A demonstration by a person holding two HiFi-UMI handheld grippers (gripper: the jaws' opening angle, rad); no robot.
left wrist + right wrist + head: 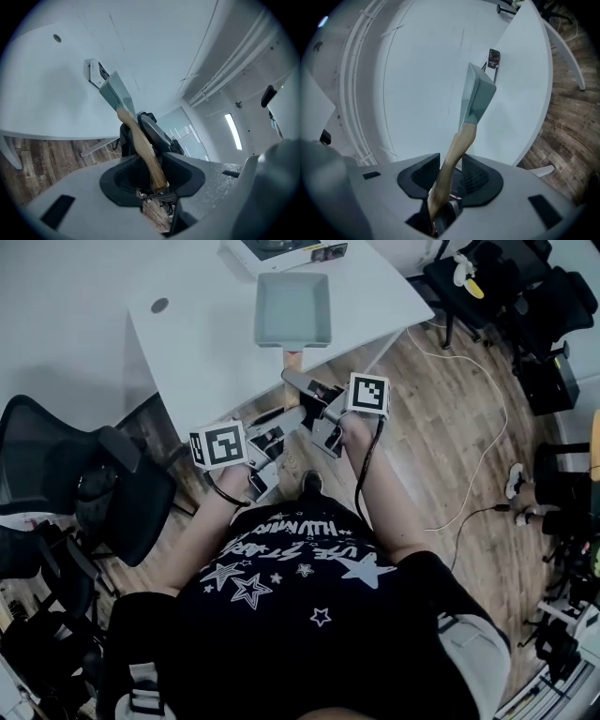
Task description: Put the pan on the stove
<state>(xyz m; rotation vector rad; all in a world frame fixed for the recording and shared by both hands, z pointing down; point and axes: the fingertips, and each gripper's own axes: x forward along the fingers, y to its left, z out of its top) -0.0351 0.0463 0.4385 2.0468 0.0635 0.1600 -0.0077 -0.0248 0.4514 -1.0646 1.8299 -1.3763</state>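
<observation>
The pan (292,310) is square and pale green with a wooden handle (293,360). It lies at the near edge of the white table (197,343), and its handle sticks out over the edge toward me. The stove (281,249), a white appliance, stands just behind the pan at the table's far side. My right gripper (314,399) is shut on the handle (457,150), close behind the pan body (477,96). My left gripper (272,442) is shut on the handle's end (157,173), behind the right one. The stove (493,58) shows small beyond the pan.
A black office chair (84,484) stands at my left, close to the table's corner. More dark chairs and gear (506,287) crowd the far right. A white cable (487,427) runs across the wooden floor. A round hole (159,306) marks the tabletop at left.
</observation>
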